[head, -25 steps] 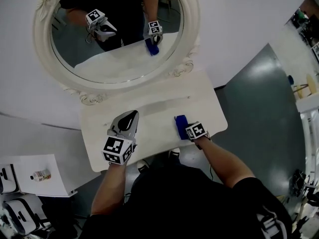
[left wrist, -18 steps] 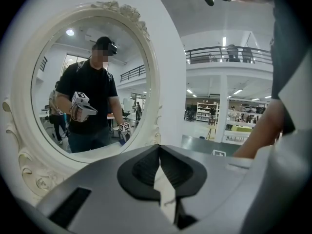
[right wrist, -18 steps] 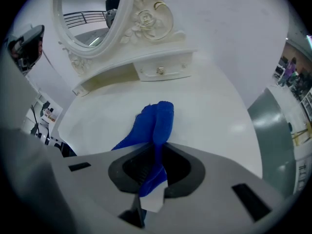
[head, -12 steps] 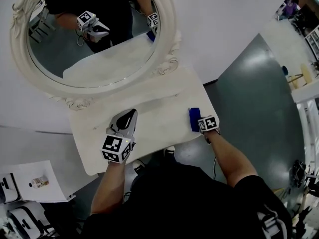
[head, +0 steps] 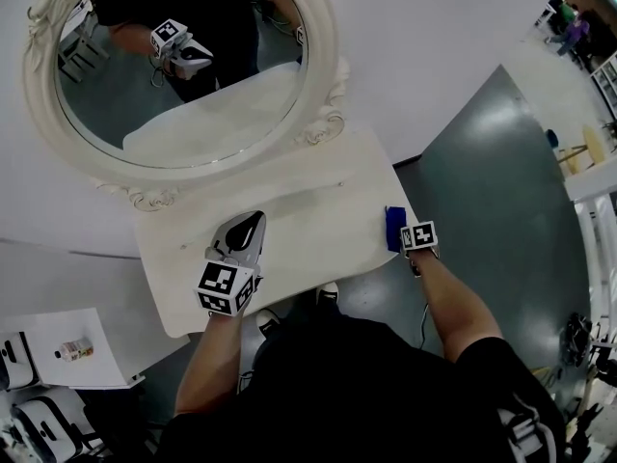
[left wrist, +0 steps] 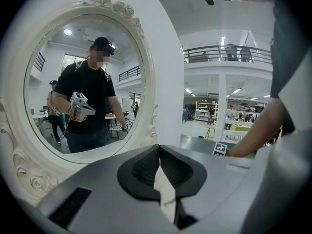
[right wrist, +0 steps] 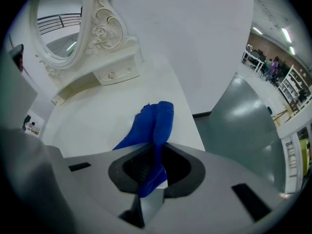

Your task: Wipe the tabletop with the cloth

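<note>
Now, cloth [head: 393, 228]: blue, bunched, pinched btwn R gripper's [head: 407, 239] jaws, front end trailing ahead of them onto the tabletop [head: 289, 205]; sits right at the table's far-R edge.
change: cloth + R gripper have slid steadily rightward over the last sec, from nearer mid-table out to that edge.
R gripper: clenched on cloth; its marker cube [head: 419, 236] is now past the edge, over the grey floor [head: 501, 181].
tabletop: white; strip to the L of R gripper prob. covered by this stroke, rest not judged.
L gripper [head: 251, 224]: jaws together, nothing btwn them, hasn't shifted; well apart to the L of the cloth, nose toward the mirror [head: 174, 66].
meaning: stroke has run out of table. Next pass prob. has to reverse back toward L gripper, else cloth slips off the edge.
</note>
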{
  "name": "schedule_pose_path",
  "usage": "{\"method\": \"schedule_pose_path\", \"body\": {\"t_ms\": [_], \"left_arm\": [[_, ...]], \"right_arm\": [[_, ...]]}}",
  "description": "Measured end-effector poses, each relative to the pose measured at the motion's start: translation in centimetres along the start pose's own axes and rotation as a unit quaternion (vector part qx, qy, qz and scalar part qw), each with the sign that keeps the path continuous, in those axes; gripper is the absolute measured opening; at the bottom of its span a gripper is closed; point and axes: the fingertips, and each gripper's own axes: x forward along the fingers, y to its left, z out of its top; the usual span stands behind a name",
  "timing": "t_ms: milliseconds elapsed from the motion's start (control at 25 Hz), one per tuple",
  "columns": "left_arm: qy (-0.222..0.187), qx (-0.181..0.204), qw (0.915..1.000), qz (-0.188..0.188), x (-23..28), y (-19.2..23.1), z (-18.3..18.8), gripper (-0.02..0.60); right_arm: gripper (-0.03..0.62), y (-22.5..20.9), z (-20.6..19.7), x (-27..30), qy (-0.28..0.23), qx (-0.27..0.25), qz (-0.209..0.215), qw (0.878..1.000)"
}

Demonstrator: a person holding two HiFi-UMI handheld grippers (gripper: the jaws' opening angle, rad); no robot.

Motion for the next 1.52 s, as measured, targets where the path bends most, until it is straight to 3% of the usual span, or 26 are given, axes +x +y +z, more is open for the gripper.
{"method": "schedule_pose_path", "body": {"t_ms": [160, 360, 560, 960, 1240, 1520], "left_arm": [[-0.004, -0.002, 0.9999, 0.014, -1.6, 1.0, -0.1, 0.012], [-0.012, -0.006, 0.9992, 0.038, -4.5, 2.6, -0.1, 0.012], [-0.021, -0.009, 0.9966, 0.079, -9.1, 5.0, -0.1, 0.012], [-0.024, -0.033, 0.9817, 0.186, -21.6, 10.6, -2.7, 0.012], [-0.025, -0.055, 0.9641, 0.259, -30.8, 13.7, -5.1, 0.012], [-0.026, -0.08, 0.951, 0.298, -37.0, 16.3, -7.4, 0.012]], "right_arm": [[0.041, 1.6, 1.0, -0.5, -0.006, -0.024, -0.008, 1.0], [0.041, 9.0, 5.5, -2.2, -0.051, -0.099, 0.056, 0.992], [0.041, 18.7, 10.9, -3.7, -0.09, -0.127, 0.124, 0.98], [0.041, 42.1, 17.8, -5.9, -0.122, -0.236, 0.24, 0.934], [0.041, 57.8, 18.4, -5.7, -0.116, -0.295, 0.289, 0.903], [0.04, 70.8, 17.8, -5.2, -0.103, -0.328, 0.329, 0.88]]}}
